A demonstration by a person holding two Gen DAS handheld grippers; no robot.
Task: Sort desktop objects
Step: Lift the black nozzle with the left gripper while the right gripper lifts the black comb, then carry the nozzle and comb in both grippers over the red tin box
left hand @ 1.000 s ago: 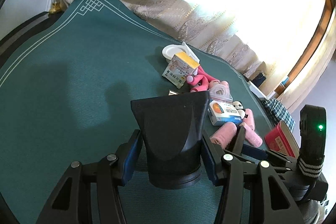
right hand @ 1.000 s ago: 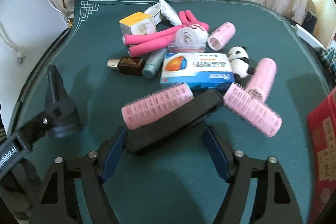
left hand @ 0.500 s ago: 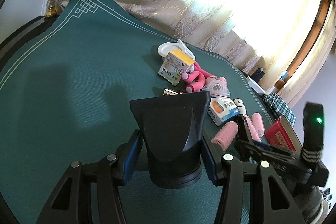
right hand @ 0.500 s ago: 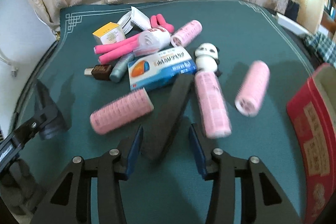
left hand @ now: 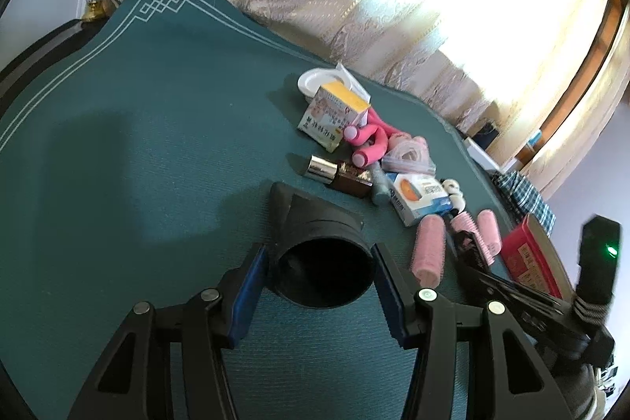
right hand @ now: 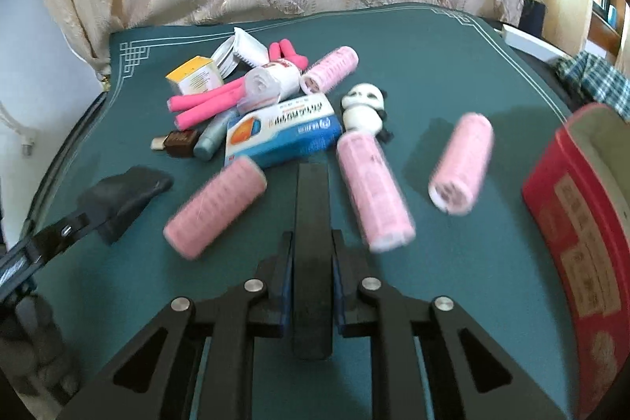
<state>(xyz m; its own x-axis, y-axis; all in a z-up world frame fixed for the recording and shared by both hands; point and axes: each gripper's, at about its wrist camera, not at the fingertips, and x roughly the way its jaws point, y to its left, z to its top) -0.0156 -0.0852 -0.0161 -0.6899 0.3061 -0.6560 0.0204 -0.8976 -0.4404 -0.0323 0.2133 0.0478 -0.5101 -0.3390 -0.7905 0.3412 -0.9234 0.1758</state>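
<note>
Right gripper (right hand: 311, 262), angled down, clamps the black bar (right hand: 312, 235).

Right gripper (right hand: 312, 262) gone from wide open to clamped on black flat bar (right hand: 312, 223); bar swung from a slant toward 2 o'clock to pointing straight at 12.

Pink roller (right hand: 214, 207) at 10 o'clock of the bar rolled nearer and blurred.

Second roller (right hand: 374, 191) turned from lying crosswise to running along the bar at 1 o'clock; third roller (right hand: 462, 162) knocked clear toward 2 o'clock, apart from panda figure (right hand: 364, 109).

Black funnel nozzle (left hand: 319, 243) tipped over in the left wrist view (round mouth now facing the camera), flared end on the green cloth (left hand: 138, 144).
</note>
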